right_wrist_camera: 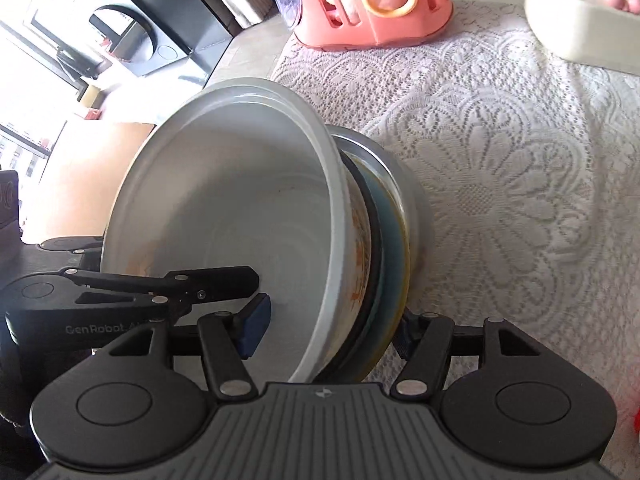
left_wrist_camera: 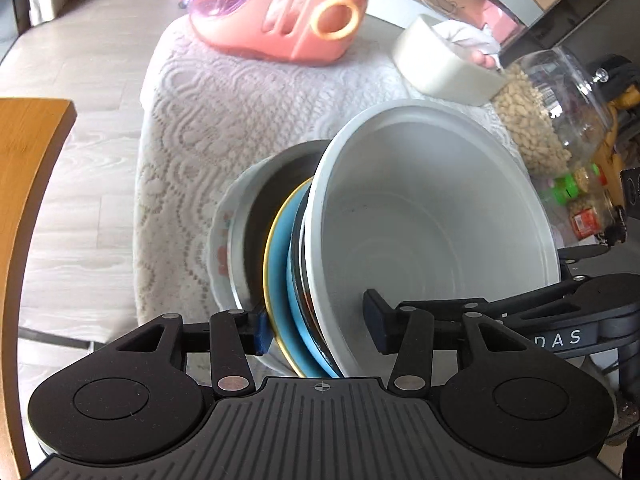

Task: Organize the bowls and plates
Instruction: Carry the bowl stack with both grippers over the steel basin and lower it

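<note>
A: Left wrist view, left to right: the wooden chair back (left_wrist_camera: 24,216), the lace tablecloth (left_wrist_camera: 224,120) on the table, then the nested stack of dishes tipped on edge. What holds it?

B: The left claw (left_wrist_camera: 316,326) is clamped on the stack: one blue pad against the outer floral plate (left_wrist_camera: 219,248), the other inside the white bowl (left_wrist_camera: 432,216). Between them sit a grey bowl (left_wrist_camera: 240,216) and a blue gold-rimmed plate (left_wrist_camera: 280,248). The jar of nuts (left_wrist_camera: 540,120) stands to the right.

A: And the right wrist view?

B: The right claw (right_wrist_camera: 328,330) grips the same stack from the opposite side, one pad inside the bowl, the other behind the plates. The stack hangs tilted above the tablecloth, and beyond it is a pink plastic carrier (right_wrist_camera: 372,0).
</note>
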The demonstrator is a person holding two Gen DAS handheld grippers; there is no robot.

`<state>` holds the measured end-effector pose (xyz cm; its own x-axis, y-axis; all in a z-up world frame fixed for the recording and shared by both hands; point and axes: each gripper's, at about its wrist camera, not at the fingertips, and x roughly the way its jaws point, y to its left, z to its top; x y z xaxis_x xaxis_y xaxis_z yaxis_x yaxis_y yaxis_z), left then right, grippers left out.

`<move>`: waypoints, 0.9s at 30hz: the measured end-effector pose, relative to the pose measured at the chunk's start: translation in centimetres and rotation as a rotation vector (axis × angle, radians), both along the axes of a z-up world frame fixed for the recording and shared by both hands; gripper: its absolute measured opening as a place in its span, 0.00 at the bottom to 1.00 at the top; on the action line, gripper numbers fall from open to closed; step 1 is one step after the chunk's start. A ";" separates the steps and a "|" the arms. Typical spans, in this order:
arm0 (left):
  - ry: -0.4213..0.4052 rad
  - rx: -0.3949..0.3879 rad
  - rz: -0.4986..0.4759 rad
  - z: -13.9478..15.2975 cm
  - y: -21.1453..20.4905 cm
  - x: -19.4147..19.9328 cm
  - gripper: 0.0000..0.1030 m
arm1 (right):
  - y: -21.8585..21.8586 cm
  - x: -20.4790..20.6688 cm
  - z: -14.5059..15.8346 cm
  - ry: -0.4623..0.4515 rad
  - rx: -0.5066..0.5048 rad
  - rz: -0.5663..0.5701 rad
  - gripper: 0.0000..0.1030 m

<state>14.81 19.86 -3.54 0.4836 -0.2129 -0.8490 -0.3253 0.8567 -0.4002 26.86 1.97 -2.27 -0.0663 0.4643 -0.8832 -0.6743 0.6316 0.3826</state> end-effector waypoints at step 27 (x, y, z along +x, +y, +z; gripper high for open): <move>-0.177 0.043 0.031 1.5 3.5 -2.2 0.38 | 3.6 0.0 2.0 -0.166 -0.163 0.003 0.55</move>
<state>12.62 23.38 -2.03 0.6320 -0.1608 -0.7581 -0.2798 0.8649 -0.4167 26.90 5.53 -0.32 0.0851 0.3147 -0.9454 -0.7215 0.6739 0.1594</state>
